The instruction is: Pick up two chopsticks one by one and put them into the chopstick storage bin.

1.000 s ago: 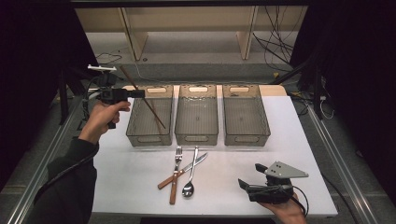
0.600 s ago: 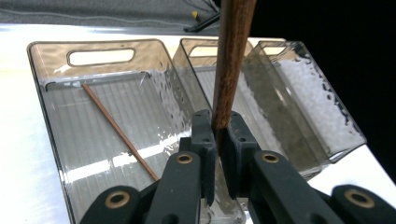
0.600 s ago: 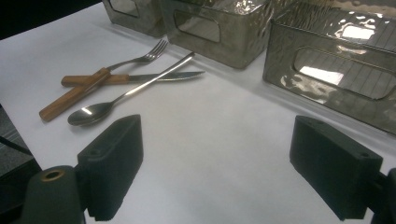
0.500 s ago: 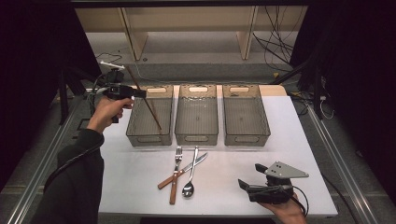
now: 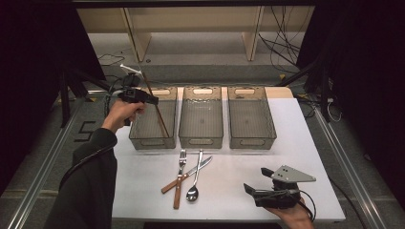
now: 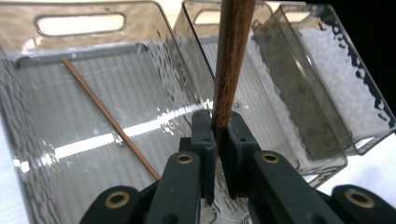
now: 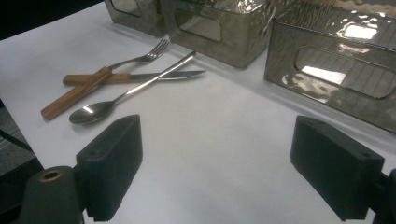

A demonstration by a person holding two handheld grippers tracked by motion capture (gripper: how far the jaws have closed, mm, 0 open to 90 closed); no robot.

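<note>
One thin brown wooden chopstick (image 6: pixel 109 119) already laid in leftmost smoky clear plastic bin (image 5: pixel 143 136); second chopstick (image 6: pixel 231 65) pinched by left gripper (image 6: pixel 217 140) above it. Fork (image 5: pixel 180 174), knife (image 5: pixel 188 174), spoon (image 5: pixel 195 183) left on bench (image 5: pixel 229 191); right gripper (image 7: pixel 215 163) spread, idle.

- Left gripper (image 5: pixel 154 101): black pistol-shaped body, white rods on top, black cable trailing.
- Its fingers (image 6: pixel 203 140): matte black blocks, brass-ringed pivots behind.
- Right gripper (image 5: pixel 249 189): black, grey three-cornered plate, black cable.
- Left sleeve (image 5: pixel 88 186): dark, long.
</note>
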